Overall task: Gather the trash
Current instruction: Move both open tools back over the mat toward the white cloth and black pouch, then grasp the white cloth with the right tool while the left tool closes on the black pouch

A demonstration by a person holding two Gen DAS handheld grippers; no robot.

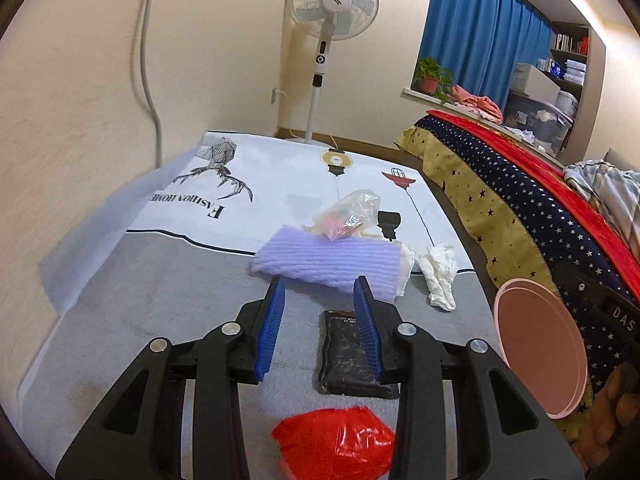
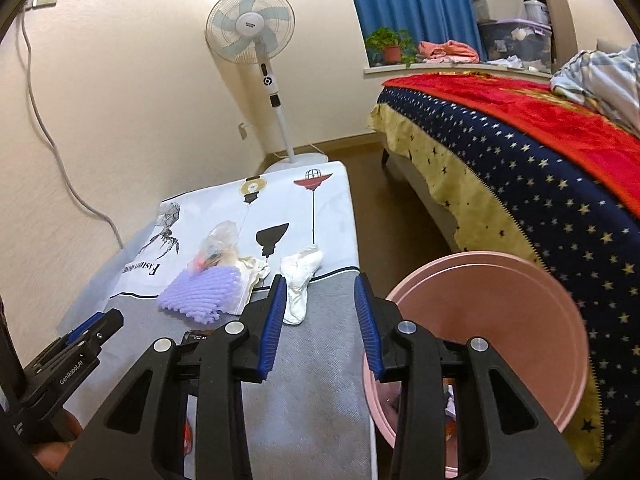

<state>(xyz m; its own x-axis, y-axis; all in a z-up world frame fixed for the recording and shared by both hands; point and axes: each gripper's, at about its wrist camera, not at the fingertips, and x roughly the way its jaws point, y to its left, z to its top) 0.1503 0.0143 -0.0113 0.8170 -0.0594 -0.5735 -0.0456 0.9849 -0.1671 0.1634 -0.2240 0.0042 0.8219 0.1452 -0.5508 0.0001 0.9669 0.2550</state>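
while both hover over table, left gripper (image 1: 320, 296) & right gripper (image 2: 320, 292) part-open, empty; purple foam (image 1: 328, 260) ahead

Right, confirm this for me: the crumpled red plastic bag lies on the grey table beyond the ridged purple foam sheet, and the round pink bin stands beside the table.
Not quite. The crumpled red plastic bag lies on the near side of the ridged purple foam sheet, close under the left gripper, as the left wrist view shows. The round pink bin does stand beside the grey table.
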